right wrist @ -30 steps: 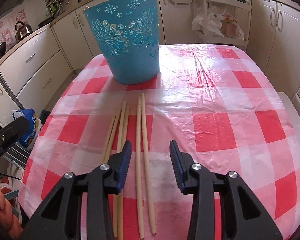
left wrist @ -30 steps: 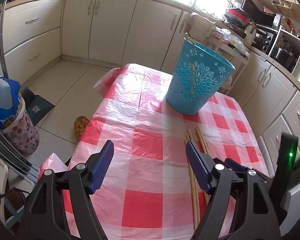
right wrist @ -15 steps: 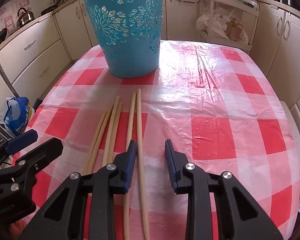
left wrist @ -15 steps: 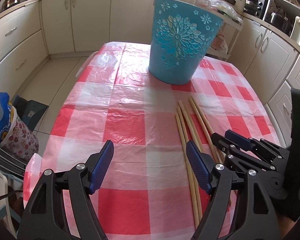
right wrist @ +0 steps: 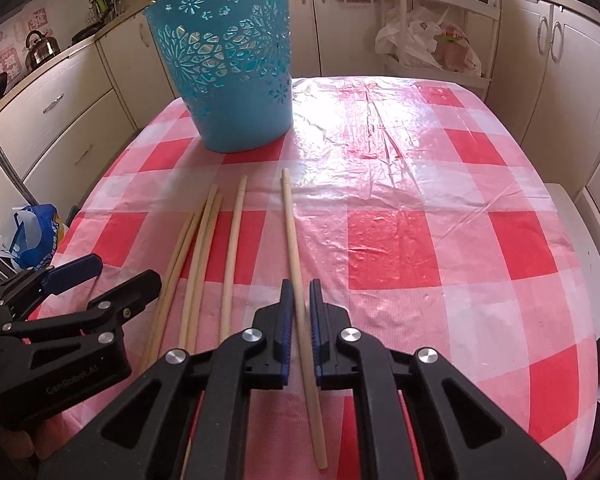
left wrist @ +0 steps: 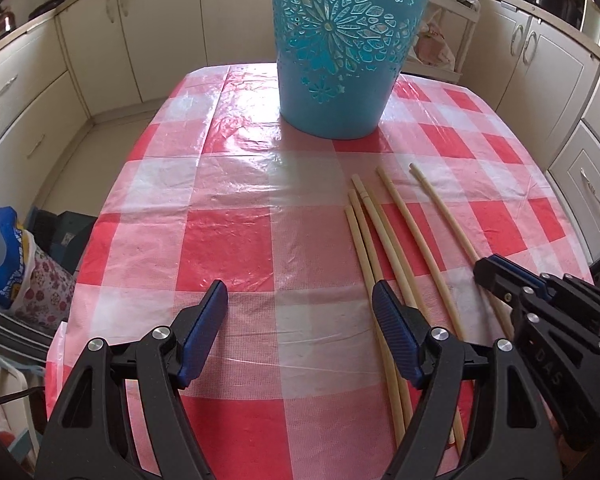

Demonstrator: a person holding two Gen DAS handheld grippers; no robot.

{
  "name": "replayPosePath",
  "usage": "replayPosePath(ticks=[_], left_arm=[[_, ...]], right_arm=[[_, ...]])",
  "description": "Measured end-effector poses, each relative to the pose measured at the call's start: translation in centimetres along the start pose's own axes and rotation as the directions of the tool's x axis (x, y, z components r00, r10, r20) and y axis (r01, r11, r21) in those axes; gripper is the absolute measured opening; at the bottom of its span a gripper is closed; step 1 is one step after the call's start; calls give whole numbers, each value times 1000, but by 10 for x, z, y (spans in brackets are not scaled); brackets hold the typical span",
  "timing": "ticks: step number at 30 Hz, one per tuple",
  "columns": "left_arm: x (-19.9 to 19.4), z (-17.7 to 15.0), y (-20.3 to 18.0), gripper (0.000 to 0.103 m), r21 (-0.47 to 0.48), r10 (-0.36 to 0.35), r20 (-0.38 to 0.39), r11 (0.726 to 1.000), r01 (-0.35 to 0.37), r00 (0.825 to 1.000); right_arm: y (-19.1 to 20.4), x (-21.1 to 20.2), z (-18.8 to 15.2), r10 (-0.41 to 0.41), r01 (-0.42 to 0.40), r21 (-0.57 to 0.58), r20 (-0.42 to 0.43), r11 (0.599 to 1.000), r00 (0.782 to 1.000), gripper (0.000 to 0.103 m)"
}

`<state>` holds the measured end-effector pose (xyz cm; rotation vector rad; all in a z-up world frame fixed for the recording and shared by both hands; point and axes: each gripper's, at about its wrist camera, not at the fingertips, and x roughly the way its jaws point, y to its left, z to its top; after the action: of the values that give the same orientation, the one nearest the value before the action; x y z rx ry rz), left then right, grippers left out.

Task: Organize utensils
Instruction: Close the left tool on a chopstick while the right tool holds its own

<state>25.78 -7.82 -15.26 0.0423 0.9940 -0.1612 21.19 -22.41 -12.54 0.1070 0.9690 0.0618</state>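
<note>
Several long wooden chopsticks point(left wrist: 384, 236) lie on the red-and-white checked tablecloth point(left wrist: 228, 236), in front of a tall blue cut-out basket point(left wrist: 340, 48). My right gripper point(right wrist: 299, 300) is shut on the rightmost chopstick point(right wrist: 290, 216), which lies apart from the others point(right wrist: 204, 232). In the left wrist view that chopstick point(left wrist: 440, 220) runs into the right gripper point(left wrist: 496, 272). My left gripper point(left wrist: 300, 308) is open and empty, low over the cloth just left of the chopsticks. It also shows in the right wrist view point(right wrist: 112, 276). The basket point(right wrist: 228, 76) stands at the table's far side.
Cream kitchen cabinets point(left wrist: 24, 92) surround the table. A white shelf cart with bags point(right wrist: 432, 40) stands behind it. A blue bag point(left wrist: 0, 248) sits on the floor at the left. The table edge drops off on the right point(right wrist: 580, 264).
My right gripper has closed from open onto the rightmost chopstick and drawn it aside from the rest. My left gripper has swung right and moved nearer to the basket, still open.
</note>
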Motion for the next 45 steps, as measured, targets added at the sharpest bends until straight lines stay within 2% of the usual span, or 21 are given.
replayPosePath(ticks=[10,16,23,27,31,34,37,39,40,42,44,45], left_arm=[[3,4,0,71,18,18,-7,1000,-17,1000],[2,5,2,71,-10,-14,-5,1000,14,1000],[5,4,-6,73,28,12,1,1000,-12,1000],[7,3,-17,73,112,53,14,992,-54,998],[8,7,-10,72,115,32,3,993,-32,999],[9,11,-7,68,120,20,6,993,-21,1000],[10,13,-10,58,144,6,14,990,-8,1000],[10,13,-15,42,171,-11,19,985,7,1000],[9,12,-18,38,187,-19,22,982,14,1000],[8,11,-26,19,243,-48,27,969,40,998],[9,11,-32,9,305,-75,29,950,63,997],[9,11,-34,9,344,-110,22,934,95,994]], right_arm=[[3,-6,-8,50,-50,11,-31,999,998,9],[1,-5,-8,59,-58,24,-28,998,998,9],[1,-6,-8,58,-58,21,-27,998,998,9],[1,-5,-8,61,-61,24,-28,998,998,9],[-1,-2,-2,54,-54,19,-24,998,998,9],[1,0,10,47,-47,-3,-9,999,999,9],[6,8,23,37,-38,-43,-9,998,999,11],[9,18,28,29,-30,-65,-22,997,999,11],[10,22,28,20,-22,-71,-28,997,999,11],[8,23,28,11,-12,-60,-18,998,1000,10],[-1,21,27,27,-26,28,-22,999,999,9],[-7,20,26,39,-37,80,-23,996,999,8]])
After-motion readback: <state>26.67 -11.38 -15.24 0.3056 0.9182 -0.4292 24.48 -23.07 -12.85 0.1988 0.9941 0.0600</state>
